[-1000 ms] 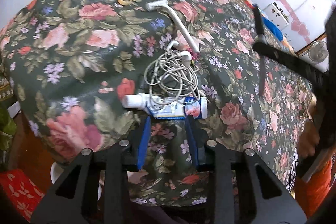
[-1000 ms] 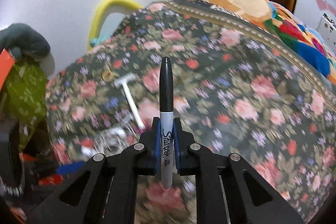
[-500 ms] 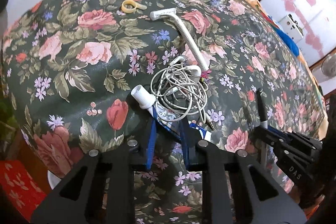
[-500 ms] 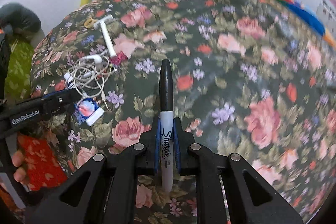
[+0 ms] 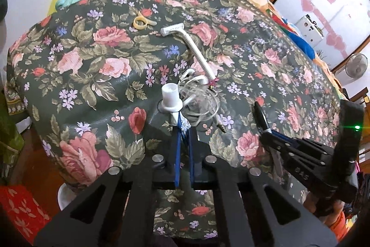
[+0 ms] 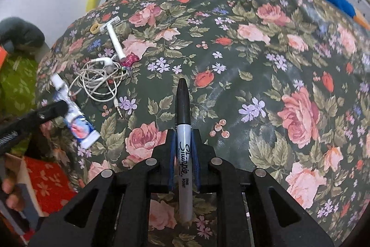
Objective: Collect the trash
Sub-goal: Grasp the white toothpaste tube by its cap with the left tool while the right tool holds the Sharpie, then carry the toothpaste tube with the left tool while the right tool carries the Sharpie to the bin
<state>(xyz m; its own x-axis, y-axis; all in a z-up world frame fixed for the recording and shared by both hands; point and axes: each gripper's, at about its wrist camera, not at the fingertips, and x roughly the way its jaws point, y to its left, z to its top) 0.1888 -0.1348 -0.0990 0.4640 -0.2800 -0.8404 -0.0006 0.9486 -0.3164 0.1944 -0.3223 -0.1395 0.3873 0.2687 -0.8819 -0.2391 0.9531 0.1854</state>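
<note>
Toothpaste tube [image 5: 179, 117], white with a blue-and-red printed label and a white screw cap, sits pinched between the closed fingers of the left gripper [image 5: 183, 133] at lower centre of the left wrist view, cap pointing away from the camera. That view shows it almost end-on; the right wrist view, at its left edge, shows the tube's [image 6: 76, 124] flattened, crimped tail and full length instead. The right gripper [image 6: 183, 138] is closed on a grey-barrelled Sharpie marker with a black cap [image 6: 183, 131], standing upright at centre frame; in the left view only its cap [image 5: 260, 115] shows, at right. Under both lies a glossy dark-green floral cloth [image 6: 266, 61] with pink roses. On it, at upper left in the right view, rest a tangled white earphone cable [image 6: 99, 80], a white plastic disposable razor [image 6: 113, 36] with ribbed handle, and a small yellow ring-shaped piece [image 6: 94, 28].
</note>
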